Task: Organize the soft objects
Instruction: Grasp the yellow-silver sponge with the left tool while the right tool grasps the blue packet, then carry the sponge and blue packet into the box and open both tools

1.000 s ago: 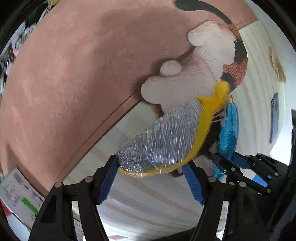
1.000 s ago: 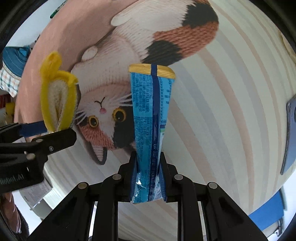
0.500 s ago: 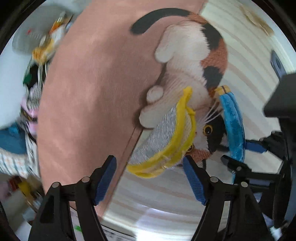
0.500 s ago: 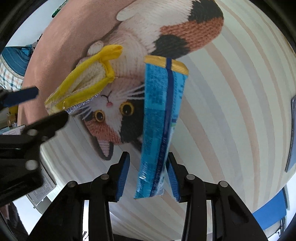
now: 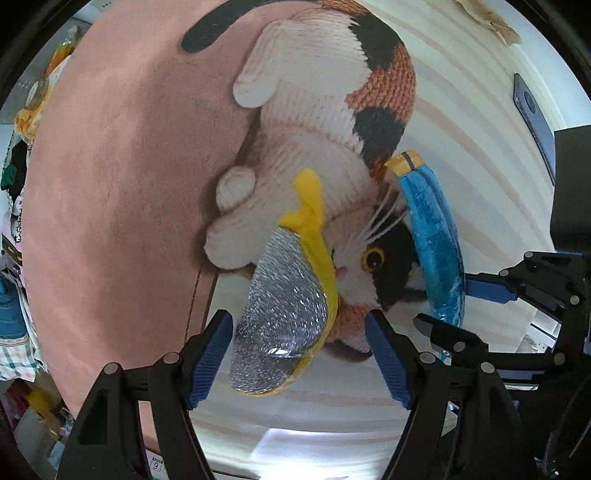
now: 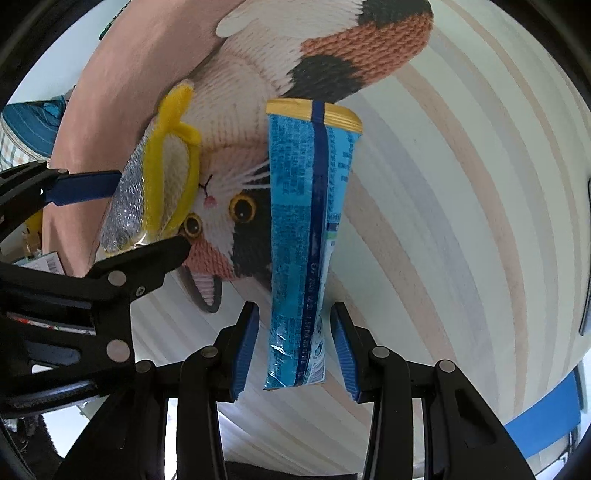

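Note:
A yellow-rimmed sponge with a silver face stands between the pads of my left gripper, over the knitted cat's face on the mat. Its silver side is close to the left pad, and a gap shows at the right pad; the jaws are open. In the right wrist view the sponge sits between the left gripper's fingers. A long blue snack pouch with a yellow end points away between the pads of my right gripper, which stands open with space on both sides. The pouch appears edge-on in the left wrist view.
The mat is pink on the left and pale striped on the right. A dark phone lies at the far right, and a brown crumpled scrap beyond it. Clothes and clutter crowd the left edge. A blue strip shows at lower right.
The right jaws have opened off the blue pouch, which stays between them. The left gripper has rolled and shifted toward the cat's face; the sponge now shows edge-on instead of flat across the pads.

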Tool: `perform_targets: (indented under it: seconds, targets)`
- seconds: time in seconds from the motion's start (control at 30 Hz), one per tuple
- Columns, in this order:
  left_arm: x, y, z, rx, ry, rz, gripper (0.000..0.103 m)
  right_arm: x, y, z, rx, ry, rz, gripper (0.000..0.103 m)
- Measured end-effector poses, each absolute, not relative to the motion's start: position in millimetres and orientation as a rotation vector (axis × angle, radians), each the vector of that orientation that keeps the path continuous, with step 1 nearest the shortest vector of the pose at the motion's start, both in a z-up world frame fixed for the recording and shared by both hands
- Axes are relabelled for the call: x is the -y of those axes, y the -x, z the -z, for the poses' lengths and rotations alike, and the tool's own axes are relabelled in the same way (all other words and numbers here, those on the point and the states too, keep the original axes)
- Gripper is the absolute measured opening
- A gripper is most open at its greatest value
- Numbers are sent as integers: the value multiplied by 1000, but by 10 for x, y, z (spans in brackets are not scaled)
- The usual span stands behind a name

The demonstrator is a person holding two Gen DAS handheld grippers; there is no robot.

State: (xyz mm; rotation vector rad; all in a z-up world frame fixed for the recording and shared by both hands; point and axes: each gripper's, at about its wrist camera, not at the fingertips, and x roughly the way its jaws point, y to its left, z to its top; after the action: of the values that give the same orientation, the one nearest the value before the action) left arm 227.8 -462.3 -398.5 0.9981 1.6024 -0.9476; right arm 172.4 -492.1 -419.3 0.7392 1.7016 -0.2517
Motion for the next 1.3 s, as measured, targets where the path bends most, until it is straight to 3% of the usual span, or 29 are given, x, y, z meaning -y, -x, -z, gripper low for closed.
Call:
perform_targets:
  seconds: [0.23, 0.3, 0.37, 0.47, 0.57, 0.93, 1.07, 1.3]
  targets:
    - [4187, -2355, 4083, -1623, -938, 909, 71, 4780, -1779, 4165, -1715, -645, 268, 43]
    - [4013, -2396, 4127, -1634, -912, 883, 51, 4723, -1783, 4159, -1714, -625, 269, 43]
    - [3897, -2449, 4133, -1645, -870, 866, 50, 4658, -1768, 4160, -1713, -618, 272, 42]
    - [3773, -2465, 4087, -1600, -836, 840, 49, 4607, -1707, 4154, -1714, -585, 289, 27]
    - [3666, -2456, 3976, -1580, -769, 824, 49, 4492, -1638, 4123, -1701, -580, 300, 20]
    - [2294, -2141, 3291, -1495, -316, 731, 49, 3944, -1473, 3456, -1589, -560, 205, 19]
    - [1950, -2181, 2807, -1470, -176, 688, 49, 3614, -1449, 3102, -1553, -527, 134, 19]
    - [615, -2155, 2139, -1406, 30, 514, 49, 2689, -1700, 2400, -1499, -433, -45, 19]
